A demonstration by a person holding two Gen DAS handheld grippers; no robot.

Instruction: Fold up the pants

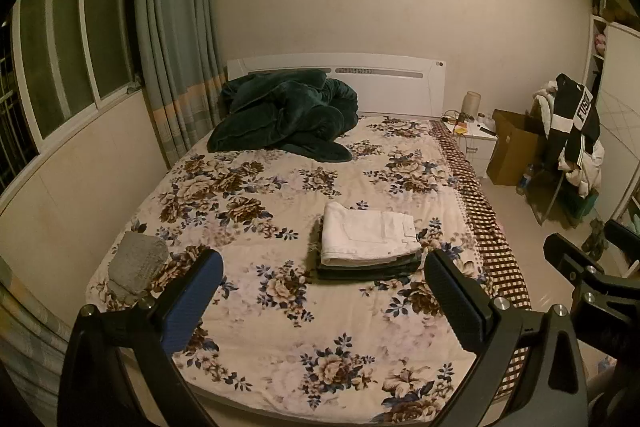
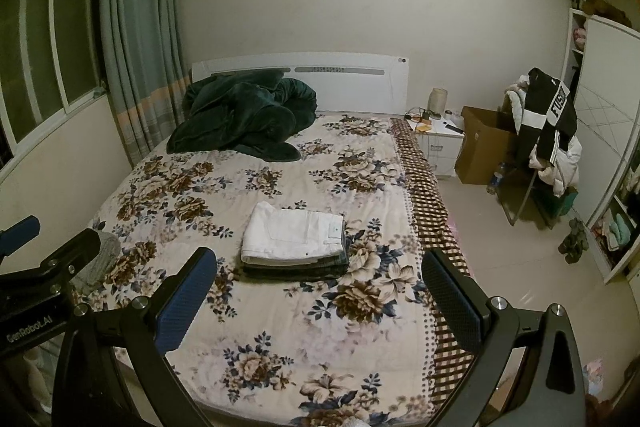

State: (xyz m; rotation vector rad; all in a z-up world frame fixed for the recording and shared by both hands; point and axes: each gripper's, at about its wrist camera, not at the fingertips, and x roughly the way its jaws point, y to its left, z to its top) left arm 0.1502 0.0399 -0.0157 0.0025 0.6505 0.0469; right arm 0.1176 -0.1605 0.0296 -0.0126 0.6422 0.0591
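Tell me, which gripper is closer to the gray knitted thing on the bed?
Left. The gray knitted cloth lies just beyond the left gripper on its left side; the right gripper sits farther right, with the left one between it and the cloth.

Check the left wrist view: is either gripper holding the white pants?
No, the white pants lie folded atop a stack on the bed, untouched.

The left gripper (image 1: 324,283) is raised with its jaws spread wide, nothing between them. The right gripper (image 2: 318,281) sits just beside it at about the same height, jaws equally wide and empty. Each one's body shows at the edge of the other's view.
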